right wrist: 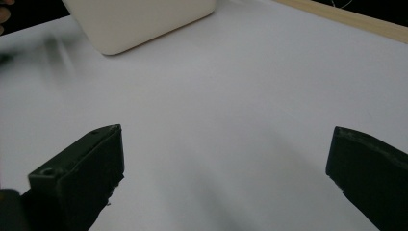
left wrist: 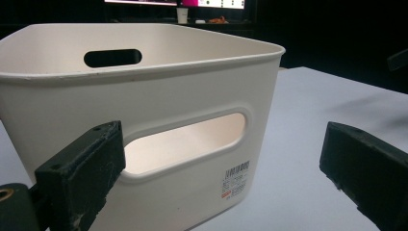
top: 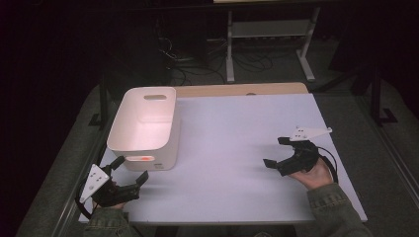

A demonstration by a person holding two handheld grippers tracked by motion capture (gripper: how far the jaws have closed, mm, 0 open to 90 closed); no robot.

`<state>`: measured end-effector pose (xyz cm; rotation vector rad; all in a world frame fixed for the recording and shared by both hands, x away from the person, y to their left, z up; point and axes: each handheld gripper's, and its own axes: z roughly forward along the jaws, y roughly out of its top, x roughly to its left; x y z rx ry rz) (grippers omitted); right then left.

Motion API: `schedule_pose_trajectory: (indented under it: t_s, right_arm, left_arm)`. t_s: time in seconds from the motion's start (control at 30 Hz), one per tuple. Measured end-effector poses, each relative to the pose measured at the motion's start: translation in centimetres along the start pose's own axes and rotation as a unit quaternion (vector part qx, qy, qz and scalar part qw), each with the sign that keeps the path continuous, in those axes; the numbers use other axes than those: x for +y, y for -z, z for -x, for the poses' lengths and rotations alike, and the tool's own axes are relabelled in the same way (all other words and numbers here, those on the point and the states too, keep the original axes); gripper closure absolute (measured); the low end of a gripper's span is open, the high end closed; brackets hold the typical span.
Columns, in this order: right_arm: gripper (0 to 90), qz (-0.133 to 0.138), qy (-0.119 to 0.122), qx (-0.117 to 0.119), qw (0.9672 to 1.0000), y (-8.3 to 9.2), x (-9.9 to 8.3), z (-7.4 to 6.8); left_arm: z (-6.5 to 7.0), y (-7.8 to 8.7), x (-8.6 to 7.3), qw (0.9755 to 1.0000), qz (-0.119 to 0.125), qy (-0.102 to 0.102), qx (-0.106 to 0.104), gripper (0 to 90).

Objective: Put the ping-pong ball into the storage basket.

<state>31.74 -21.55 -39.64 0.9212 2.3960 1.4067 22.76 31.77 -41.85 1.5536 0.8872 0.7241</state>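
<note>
Left gripper [top: 129,169] fingers open at bin [top: 143,123], bench's left edge; a skewed grasp could tip it. Right gripper [top: 276,151] open, idle.

Lab or recording workspace, dim room: black cables [top: 197,64] are trailing over the floor behind the white-topped, wood-edged surface [top: 237,148], a grey metal equipment stand [top: 269,37] is standing there, and lit monitor screens [left wrist: 175,3] are glowing at the back.
</note>
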Motion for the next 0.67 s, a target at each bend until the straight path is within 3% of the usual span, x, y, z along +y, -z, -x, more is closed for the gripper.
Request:
schedule_pose_trajectory:
  t_s: [0.67]
  right_arm:
    - [0.0, 0.040, -0.017, -0.045, 0.9980, 2.6, -3.0, 0.6]
  left_arm:
    - [0.0, 0.0, 0.0, 1.0000, -0.002, 0.000, 0.002, 1.5]
